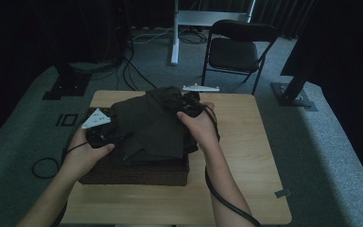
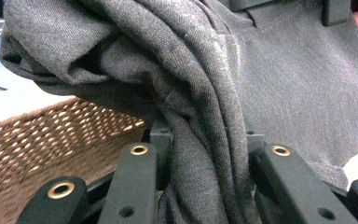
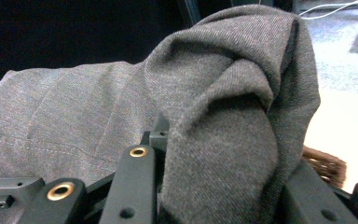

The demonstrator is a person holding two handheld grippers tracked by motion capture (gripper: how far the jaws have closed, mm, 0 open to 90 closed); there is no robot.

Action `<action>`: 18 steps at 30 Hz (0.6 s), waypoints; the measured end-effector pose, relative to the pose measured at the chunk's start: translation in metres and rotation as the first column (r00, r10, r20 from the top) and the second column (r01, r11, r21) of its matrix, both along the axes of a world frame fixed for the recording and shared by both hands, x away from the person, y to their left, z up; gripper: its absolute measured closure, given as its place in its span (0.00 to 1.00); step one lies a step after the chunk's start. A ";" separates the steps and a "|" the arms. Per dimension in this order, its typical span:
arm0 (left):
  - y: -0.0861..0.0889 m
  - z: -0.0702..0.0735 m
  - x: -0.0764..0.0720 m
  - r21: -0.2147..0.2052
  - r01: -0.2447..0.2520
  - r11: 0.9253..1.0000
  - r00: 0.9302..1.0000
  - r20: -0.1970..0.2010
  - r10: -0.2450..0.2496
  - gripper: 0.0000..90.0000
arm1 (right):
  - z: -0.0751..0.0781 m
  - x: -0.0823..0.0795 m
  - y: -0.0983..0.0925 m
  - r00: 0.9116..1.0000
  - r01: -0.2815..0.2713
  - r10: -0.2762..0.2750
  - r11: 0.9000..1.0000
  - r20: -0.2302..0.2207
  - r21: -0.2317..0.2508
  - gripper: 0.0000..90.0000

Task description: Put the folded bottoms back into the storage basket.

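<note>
My left gripper [image 1: 105, 135], at nine o'clock of the cloth [image 1: 153, 125], has its jaws pinching a bunched fold. The cloth lies draped over the basket [image 1: 137, 172] mid-worktop [image 1: 246, 156]. My right gripper [image 1: 185, 105], at two o'clock, pinches another fold.

Dim room. Grey carpet floor [image 1: 312, 156], black folding chair [image 1: 236, 49] beyond wooden table [image 1: 246, 189], loose cables [image 1: 137, 71], dark curtains [image 1: 28, 33].

black jaws, brass rivets, black cable [image 1: 227, 201]
</note>
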State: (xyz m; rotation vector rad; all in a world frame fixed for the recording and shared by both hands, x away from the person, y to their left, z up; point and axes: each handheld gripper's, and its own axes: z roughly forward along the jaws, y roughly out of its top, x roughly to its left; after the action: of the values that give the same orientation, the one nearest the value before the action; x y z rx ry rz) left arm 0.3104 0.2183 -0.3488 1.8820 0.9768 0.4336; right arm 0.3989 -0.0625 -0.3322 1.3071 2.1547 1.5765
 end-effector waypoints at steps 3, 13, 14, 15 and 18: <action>0.010 -0.004 0.000 0.000 -0.009 1.000 1.000 -0.009 0.009 0.77 | -0.003 0.002 0.010 1.000 -0.012 0.012 1.000 -0.002 -0.005 0.75; 0.036 -0.021 0.003 0.034 -0.015 0.999 1.000 -0.009 0.015 0.77 | -0.022 0.010 0.040 0.999 -0.035 0.035 0.999 -0.016 0.004 0.75; 0.037 -0.023 0.003 0.034 -0.016 0.999 1.000 -0.011 0.017 0.77 | -0.025 0.011 0.043 0.999 -0.035 0.035 0.999 -0.014 0.002 0.75; 0.039 -0.025 0.003 0.039 -0.019 0.999 1.000 -0.016 0.019 0.77 | -0.027 0.011 0.045 0.999 -0.031 0.031 0.999 -0.017 0.006 0.75; 0.043 -0.032 0.005 0.035 -0.027 0.999 0.999 -0.035 0.028 0.77 | -0.034 0.013 0.050 0.999 -0.032 0.032 0.999 -0.020 0.004 0.75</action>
State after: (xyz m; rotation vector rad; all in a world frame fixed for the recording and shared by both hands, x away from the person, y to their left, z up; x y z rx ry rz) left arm 0.3157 0.2614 -0.3811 1.9150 1.0257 0.4371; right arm 0.4115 -0.0122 -0.3665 1.3013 2.1961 1.5862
